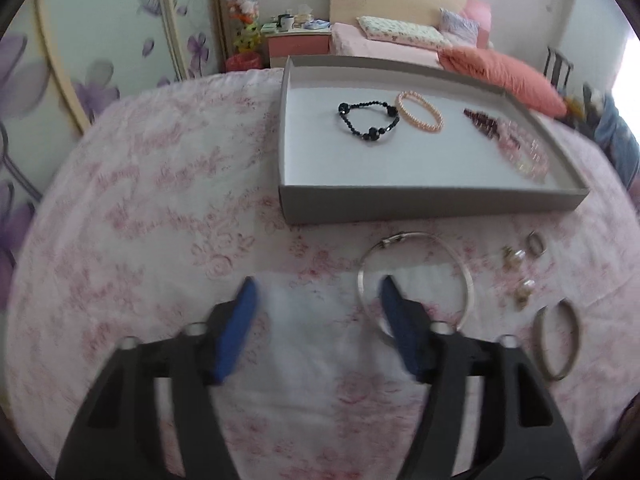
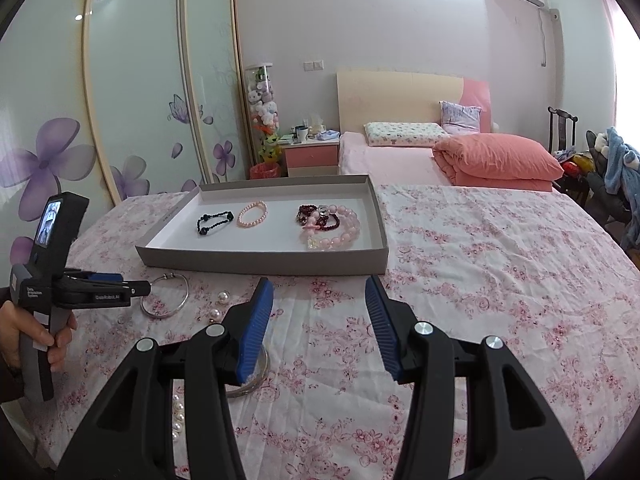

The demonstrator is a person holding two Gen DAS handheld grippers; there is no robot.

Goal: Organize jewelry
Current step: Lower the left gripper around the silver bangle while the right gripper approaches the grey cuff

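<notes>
A grey tray on the pink floral cloth holds a black bead bracelet, a pink pearl bracelet and a heap of dark red and pale pink bead bracelets. In front of the tray lies a thin silver bangle. My left gripper is open just above the cloth. Its right finger overlaps the bangle's left side, and nothing is between the pads. My right gripper is open and empty over bare cloth.
Pearl earrings, a small ring and a second metal bangle lie on the cloth right of the thin bangle. A pearl strand shows under my right gripper. A person's hand holds the left gripper.
</notes>
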